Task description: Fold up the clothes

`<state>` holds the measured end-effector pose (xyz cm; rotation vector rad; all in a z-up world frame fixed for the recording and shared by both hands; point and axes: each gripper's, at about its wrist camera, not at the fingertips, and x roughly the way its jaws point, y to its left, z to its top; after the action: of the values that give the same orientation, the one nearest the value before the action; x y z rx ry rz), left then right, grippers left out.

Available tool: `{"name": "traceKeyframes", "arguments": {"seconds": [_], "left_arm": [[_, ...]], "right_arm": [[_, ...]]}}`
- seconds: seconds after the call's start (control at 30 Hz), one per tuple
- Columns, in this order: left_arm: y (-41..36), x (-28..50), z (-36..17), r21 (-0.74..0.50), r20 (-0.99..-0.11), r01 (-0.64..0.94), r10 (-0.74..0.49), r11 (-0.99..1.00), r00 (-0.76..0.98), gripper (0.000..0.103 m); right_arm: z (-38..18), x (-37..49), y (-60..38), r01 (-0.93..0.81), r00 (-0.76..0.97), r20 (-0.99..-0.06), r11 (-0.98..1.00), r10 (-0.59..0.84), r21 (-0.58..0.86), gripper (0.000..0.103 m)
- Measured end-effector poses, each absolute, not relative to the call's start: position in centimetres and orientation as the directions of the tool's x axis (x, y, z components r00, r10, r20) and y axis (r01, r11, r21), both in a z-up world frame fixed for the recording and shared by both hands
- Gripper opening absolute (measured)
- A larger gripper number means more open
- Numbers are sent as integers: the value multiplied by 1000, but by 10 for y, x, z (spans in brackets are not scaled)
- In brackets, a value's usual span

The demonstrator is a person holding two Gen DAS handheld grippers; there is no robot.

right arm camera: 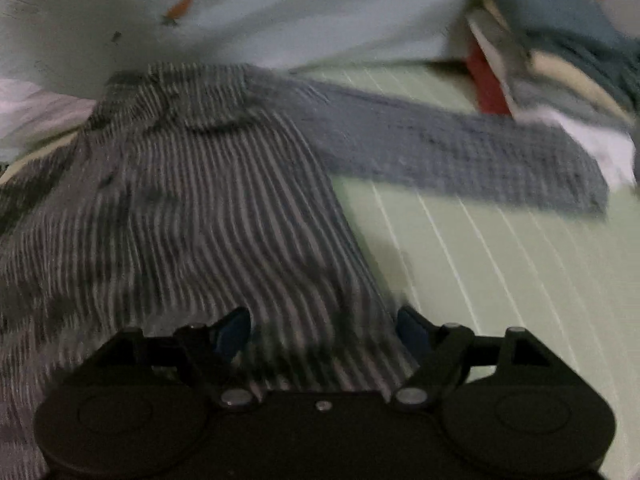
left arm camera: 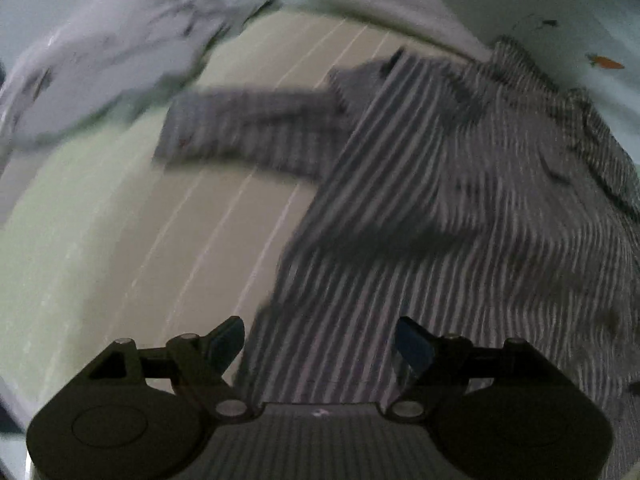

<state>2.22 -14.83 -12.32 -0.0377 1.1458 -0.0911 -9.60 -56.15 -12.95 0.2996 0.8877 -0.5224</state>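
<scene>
A grey-and-white striped shirt (left arm camera: 420, 208) lies spread on a pale green sheet with thin white lines (left arm camera: 120, 260). Its one sleeve (left arm camera: 248, 132) stretches left in the left wrist view. In the right wrist view the shirt (right arm camera: 192, 200) fills the left half and its other sleeve (right arm camera: 460, 152) stretches right. My left gripper (left arm camera: 320, 344) is open over the shirt's lower left edge. My right gripper (right arm camera: 324, 332) is open, with the shirt's lower right hem lying between its fingers. Both views are blurred.
A stack of folded clothes (right arm camera: 560, 52) stands at the far right. A pale crumpled cloth (left arm camera: 100, 60) lies at the far left. A light blue sheet with small carrot prints (right arm camera: 280, 20) rises behind the shirt.
</scene>
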Motion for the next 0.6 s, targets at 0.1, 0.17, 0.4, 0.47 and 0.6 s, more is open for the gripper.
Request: {"name": "traceKeyframes", "arguments": {"seconds": [0.1,0.17,0.4,0.47,0.6], "left_arm": [[-146,7,-128,-50,-916,50,-66,998,396,83],[-142,-1,-130,-54,-918,46,-68,997,390,83],[-135,-23,-138,-40,-926,75,-65,996,372,66],[-138,-26,-136,-19,-922,99,-56,995,382,51],[-135,-27,-130,-29,-915,102,-67,994,398,2]], "right_arm": [[-131,-123,-564,577,502,-794,817,-341,14,84],[-133,-133,-568,592,495,-792,806,-357,7,86],[-146,-148,-591,590,500,-815,804,-293,73,76],[-145,-148,-593,574,506,-817,815,-277,79,62],[-132,-145,-592,538,523,-814,838,-253,85,2]]}}
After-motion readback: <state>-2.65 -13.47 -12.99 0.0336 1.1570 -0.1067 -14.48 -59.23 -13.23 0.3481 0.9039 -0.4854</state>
